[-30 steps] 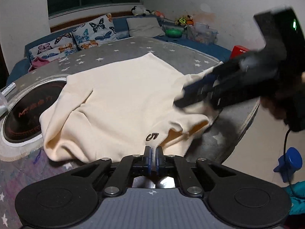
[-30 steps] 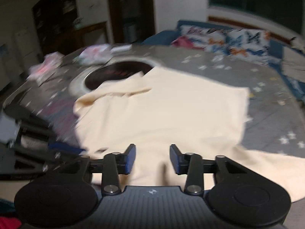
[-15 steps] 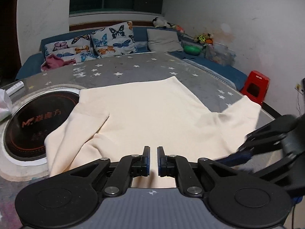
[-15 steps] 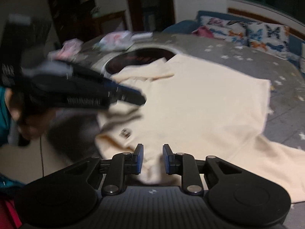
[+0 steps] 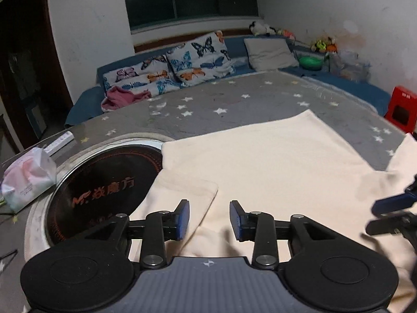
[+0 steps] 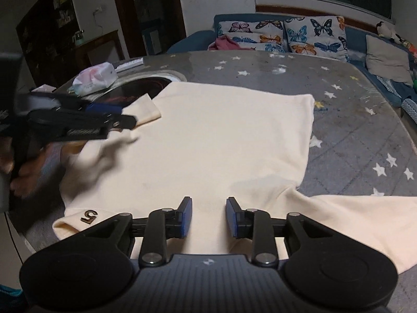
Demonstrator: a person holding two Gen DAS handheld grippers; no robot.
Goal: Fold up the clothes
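Where left view hides it, right view shows "5" patch (image 6: 89, 216) on cream sweatshirt (image 6: 221, 140); left gripper (image 5: 209, 218), right gripper (image 6: 208, 217) both wide, empty.

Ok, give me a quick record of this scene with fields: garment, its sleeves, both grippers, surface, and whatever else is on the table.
garment: cream sweatshirt, spread flat, a "5" patch at its near left corner
sleeves: one folded in over the body; the other trailing outward
left gripper: open, empty, over the folded sleeve
right gripper: open, empty, over the near edge
surface: grey star-print table
other: tissue pack, round black inset
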